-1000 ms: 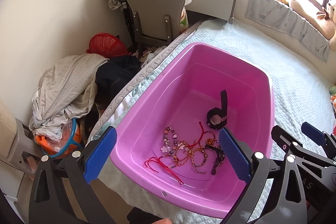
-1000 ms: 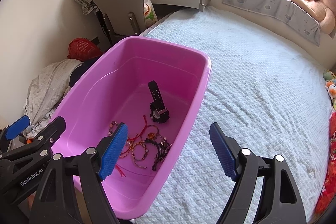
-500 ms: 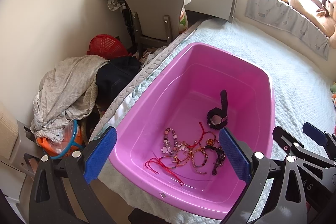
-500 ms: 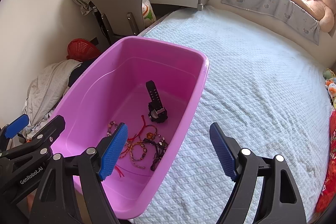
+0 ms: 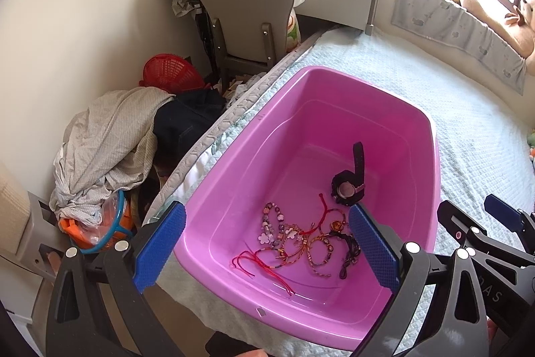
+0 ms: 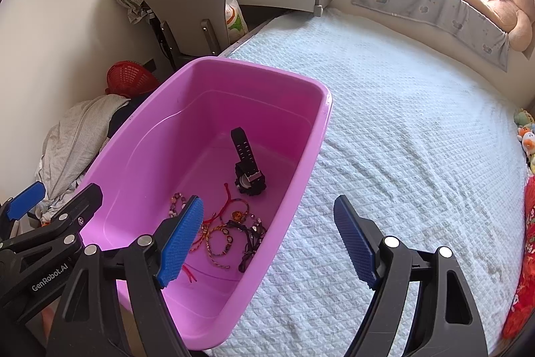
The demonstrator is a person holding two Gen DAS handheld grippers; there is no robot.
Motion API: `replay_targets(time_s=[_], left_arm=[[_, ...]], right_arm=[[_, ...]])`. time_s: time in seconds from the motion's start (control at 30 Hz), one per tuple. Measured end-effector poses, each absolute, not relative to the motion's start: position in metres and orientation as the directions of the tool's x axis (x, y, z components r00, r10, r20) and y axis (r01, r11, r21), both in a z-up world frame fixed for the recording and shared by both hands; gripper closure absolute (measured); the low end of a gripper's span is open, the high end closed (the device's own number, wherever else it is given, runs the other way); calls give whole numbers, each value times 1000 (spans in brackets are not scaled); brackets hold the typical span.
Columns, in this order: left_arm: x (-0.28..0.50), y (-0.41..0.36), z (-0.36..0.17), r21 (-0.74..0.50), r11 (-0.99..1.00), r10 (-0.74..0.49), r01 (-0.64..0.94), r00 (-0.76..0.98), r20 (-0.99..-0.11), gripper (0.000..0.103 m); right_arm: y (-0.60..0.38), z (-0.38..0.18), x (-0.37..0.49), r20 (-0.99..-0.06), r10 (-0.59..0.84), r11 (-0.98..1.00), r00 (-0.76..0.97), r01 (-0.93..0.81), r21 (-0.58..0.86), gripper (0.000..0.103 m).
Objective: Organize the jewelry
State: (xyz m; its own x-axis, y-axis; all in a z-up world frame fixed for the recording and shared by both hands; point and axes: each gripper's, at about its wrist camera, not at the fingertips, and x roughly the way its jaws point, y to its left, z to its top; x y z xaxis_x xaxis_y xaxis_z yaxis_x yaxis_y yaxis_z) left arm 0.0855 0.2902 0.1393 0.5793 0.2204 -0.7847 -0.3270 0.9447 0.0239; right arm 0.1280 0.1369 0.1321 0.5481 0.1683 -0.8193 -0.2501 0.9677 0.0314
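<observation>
Nothing moved; both fingers [image 5: 267, 241] [image 6: 269, 238] spread, empty; watch [image 5: 351, 179] strap points far rim.

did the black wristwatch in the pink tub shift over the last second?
No. The black wristwatch sits at the same spot on the pink plastic tub floor, just beyond the bracelet tangle.

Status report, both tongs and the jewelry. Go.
Left tongs open, empty, over the tub. Right tongs open, empty, above tub rim and bed. Bracelets tangled on tub floor, watch beside them. Nothing blocking.

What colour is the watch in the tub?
Black watch, with a pale round face; clearest in the right wrist view.
</observation>
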Motion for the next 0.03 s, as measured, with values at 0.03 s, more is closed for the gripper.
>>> replay_targets(time_s=[0.03], left_arm=[[86,290,139,25,945,221,-327,579,-785,7]], right_arm=[[137,132,128,-819,169,968,548,-251,32,27]])
